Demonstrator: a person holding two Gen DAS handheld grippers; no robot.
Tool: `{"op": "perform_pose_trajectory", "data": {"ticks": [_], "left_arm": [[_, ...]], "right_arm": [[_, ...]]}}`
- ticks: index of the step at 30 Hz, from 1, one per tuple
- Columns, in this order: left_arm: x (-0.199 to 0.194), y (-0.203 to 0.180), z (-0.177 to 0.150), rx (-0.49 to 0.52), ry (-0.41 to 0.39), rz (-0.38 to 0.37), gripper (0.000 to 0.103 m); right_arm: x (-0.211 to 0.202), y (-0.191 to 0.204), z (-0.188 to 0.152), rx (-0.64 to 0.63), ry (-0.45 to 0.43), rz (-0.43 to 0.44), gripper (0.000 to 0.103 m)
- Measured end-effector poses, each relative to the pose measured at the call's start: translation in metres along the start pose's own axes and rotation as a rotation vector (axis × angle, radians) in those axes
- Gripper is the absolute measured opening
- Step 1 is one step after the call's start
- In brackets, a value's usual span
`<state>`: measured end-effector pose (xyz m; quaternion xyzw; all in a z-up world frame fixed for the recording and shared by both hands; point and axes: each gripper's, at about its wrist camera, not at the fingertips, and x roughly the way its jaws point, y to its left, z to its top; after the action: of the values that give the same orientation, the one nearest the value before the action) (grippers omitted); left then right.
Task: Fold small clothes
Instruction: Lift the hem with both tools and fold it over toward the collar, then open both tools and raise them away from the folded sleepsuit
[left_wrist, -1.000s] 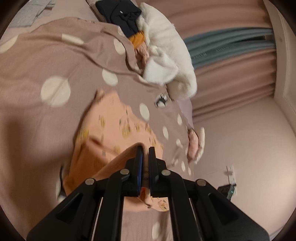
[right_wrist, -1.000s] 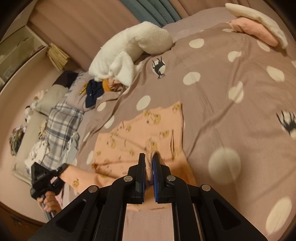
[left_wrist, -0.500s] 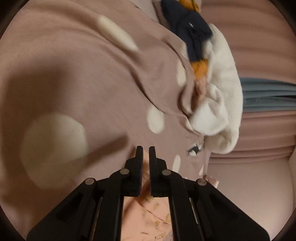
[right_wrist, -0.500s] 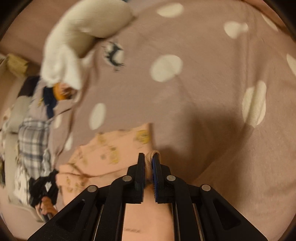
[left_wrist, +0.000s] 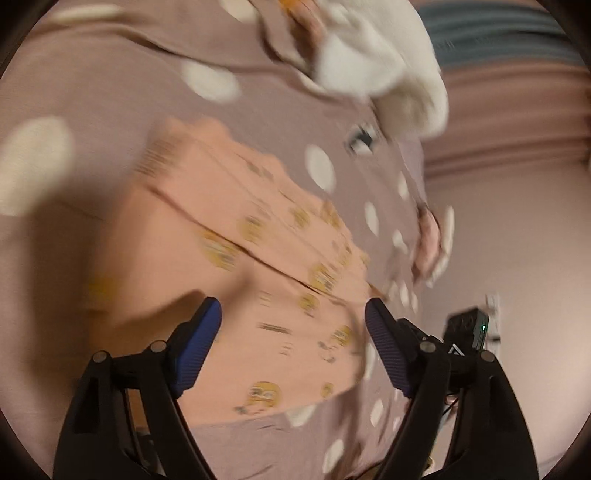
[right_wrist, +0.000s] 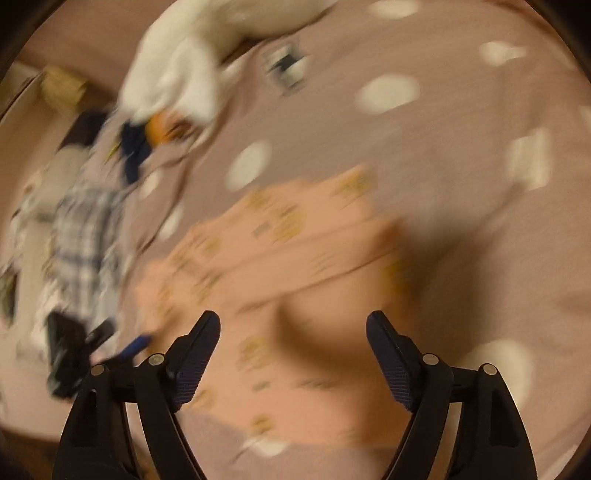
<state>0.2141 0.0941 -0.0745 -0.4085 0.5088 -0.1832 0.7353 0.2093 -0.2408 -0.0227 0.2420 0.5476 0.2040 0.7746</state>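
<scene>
Both claws stand spread wide with nothing pinched: the left gripper (left_wrist: 293, 314) and the right gripper (right_wrist: 293, 326) have just been opening, and the peach printed garment (left_wrist: 258, 258) shows in the gap under their blue pads, which do not press on it. That small garment (right_wrist: 295, 266), dotted with yellow figures, lies folded over itself in layers on the mauve polka-dot bedspread (left_wrist: 92, 110). Beyond it a white fluffy blanket (right_wrist: 184, 70) is heaped near a navy and orange garment (right_wrist: 138, 142). A plaid cloth (right_wrist: 83, 236) lies off to the left in the right wrist view. Both views are motion-blurred.
</scene>
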Motion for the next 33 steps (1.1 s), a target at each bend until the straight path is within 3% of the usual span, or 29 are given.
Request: {"op": "perform_pose_trajectory", "data": {"ticks": [3,6,8,11,13,15,18,23,26,28,30,33], "left_arm": [[0.035,0.000,0.012,-0.044,0.024,-0.015,0.080],[0.067,0.014,0.044,-0.147,0.021,-0.044,0.078],[0.064,0.017,0.069,-0.212,-0.051,-0.071,0.077],[0.038,0.000,0.098,-0.170,-0.175,-0.108,0.078],[0.009,-0.010,0.102,-0.105,-0.274,-0.043,0.080],[-0.017,-0.017,0.096,-0.008,-0.324,0.009,0.085],[-0.044,-0.009,0.073,0.032,-0.309,0.111,0.090],[-0.073,0.021,-0.017,0.136,-0.271,0.242,0.102],[-0.077,0.034,-0.065,0.161,-0.284,0.318,0.102],[-0.071,0.039,-0.093,0.162,-0.229,0.397,0.102],[-0.071,0.040,-0.120,0.194,-0.192,0.409,0.102],[-0.094,0.038,-0.170,0.215,-0.228,0.411,0.102]], "right_arm": [[0.030,0.017,-0.001,-0.027,0.088,0.185,0.082],[0.066,0.021,0.020,-0.013,0.121,0.205,0.082],[0.078,0.017,0.047,0.000,0.066,0.146,0.081],[0.065,0.004,0.090,0.090,-0.122,0.109,0.081],[0.048,-0.002,0.103,0.118,-0.200,0.143,0.081],[0.031,-0.006,0.102,0.121,-0.219,0.180,0.082],[0.004,-0.015,0.077,0.135,-0.215,0.158,0.082],[-0.027,-0.022,0.004,0.074,-0.251,0.018,0.083],[-0.033,-0.018,-0.046,0.068,-0.257,0.002,0.094],[-0.034,-0.017,-0.071,0.081,-0.246,0.011,0.095],[-0.028,-0.005,-0.086,0.073,-0.198,0.031,0.095],[-0.024,0.016,-0.109,0.032,-0.143,0.011,0.095]]}}
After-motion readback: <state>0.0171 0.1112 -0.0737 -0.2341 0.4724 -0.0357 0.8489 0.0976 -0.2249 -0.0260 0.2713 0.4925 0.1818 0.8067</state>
